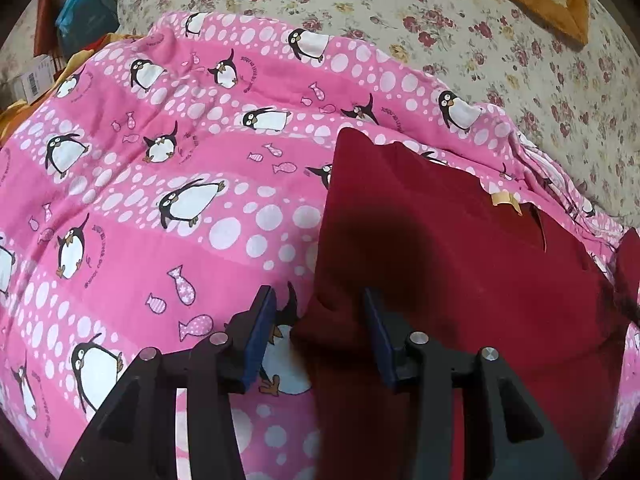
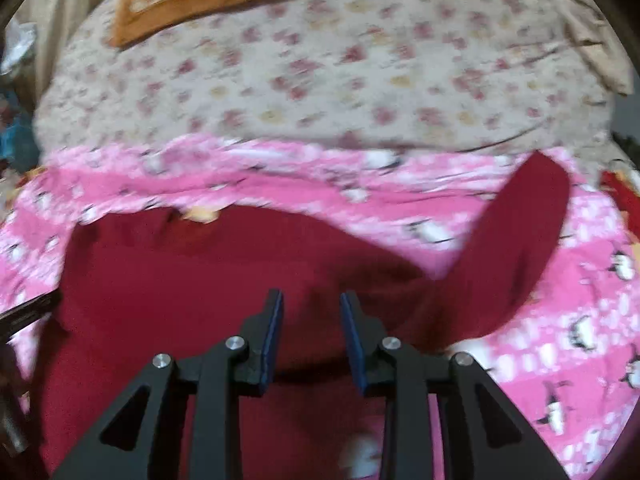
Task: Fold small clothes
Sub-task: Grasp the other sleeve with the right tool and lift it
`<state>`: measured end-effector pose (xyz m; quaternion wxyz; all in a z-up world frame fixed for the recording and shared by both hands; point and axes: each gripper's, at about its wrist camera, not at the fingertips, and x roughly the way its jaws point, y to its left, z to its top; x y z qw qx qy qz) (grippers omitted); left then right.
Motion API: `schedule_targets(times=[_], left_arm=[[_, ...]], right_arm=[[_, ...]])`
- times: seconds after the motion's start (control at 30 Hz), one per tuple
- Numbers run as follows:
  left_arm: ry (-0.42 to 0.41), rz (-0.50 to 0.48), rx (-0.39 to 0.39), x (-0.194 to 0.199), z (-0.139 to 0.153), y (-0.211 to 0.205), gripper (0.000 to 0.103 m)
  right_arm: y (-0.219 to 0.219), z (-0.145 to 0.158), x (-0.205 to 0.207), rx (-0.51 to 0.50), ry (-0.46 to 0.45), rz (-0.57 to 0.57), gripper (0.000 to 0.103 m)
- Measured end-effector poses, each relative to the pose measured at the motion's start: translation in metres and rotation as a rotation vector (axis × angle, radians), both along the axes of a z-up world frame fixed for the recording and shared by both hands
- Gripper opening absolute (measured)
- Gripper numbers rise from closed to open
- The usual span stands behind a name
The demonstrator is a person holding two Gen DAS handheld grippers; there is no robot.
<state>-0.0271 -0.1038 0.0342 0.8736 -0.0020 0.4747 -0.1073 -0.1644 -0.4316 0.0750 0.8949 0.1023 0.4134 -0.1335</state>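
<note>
Shirt [image 2: 192,280], dark red, lies flat (seemingly unfolded).

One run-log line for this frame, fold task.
step: fold in progress | item: dark red garment flat on pink penguin blanket | left gripper: open, straddling garment edge | right gripper: open above garment

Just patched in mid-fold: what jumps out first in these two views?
A dark red garment lies spread on a bright pink penguin-print blanket, one sleeve angled out toward the right. Both the left hand-held gripper and right hand-held gripper hang over the garment's near edge, jaws apart. Behind lies a floral bedspread.
</note>
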Motion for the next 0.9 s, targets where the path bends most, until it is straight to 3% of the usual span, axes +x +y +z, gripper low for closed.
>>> schedule_targets(times=[0.17, 0.3, 0.37, 0.4, 0.53, 0.7, 0.9], left_arm=[[0.001, 0.000, -0.015, -0.001, 0.001, 0.002, 0.024], [-0.003, 0.001, -0.093, -0.006, 0.011, 0.011, 0.024], [-0.022, -0.001, -0.129, -0.010, 0.017, 0.015, 0.024], [-0.035, -0.004, -0.141, -0.012, 0.021, 0.015, 0.024], [-0.063, -0.039, -0.182, -0.020, 0.029, 0.009, 0.024], [-0.067, -0.097, -0.154, -0.027, 0.028, -0.008, 0.024], [-0.070, -0.108, -0.135, -0.025, 0.023, -0.014, 0.024]], right_arm=[[0.013, -0.044, 0.026, -0.002, 0.149, 0.044, 0.031], [0.014, -0.034, 0.019, 0.009, 0.131, 0.029, 0.035], [0.009, -0.022, 0.006, 0.039, 0.105, 0.029, 0.048], [0.005, -0.016, -0.001, 0.038, 0.093, 0.019, 0.049], [-0.025, 0.003, -0.036, 0.028, 0.045, -0.051, 0.051], [-0.086, 0.010, -0.060, 0.055, 0.032, -0.205, 0.056], [-0.152, 0.008, -0.044, 0.152, 0.018, -0.338, 0.057]])
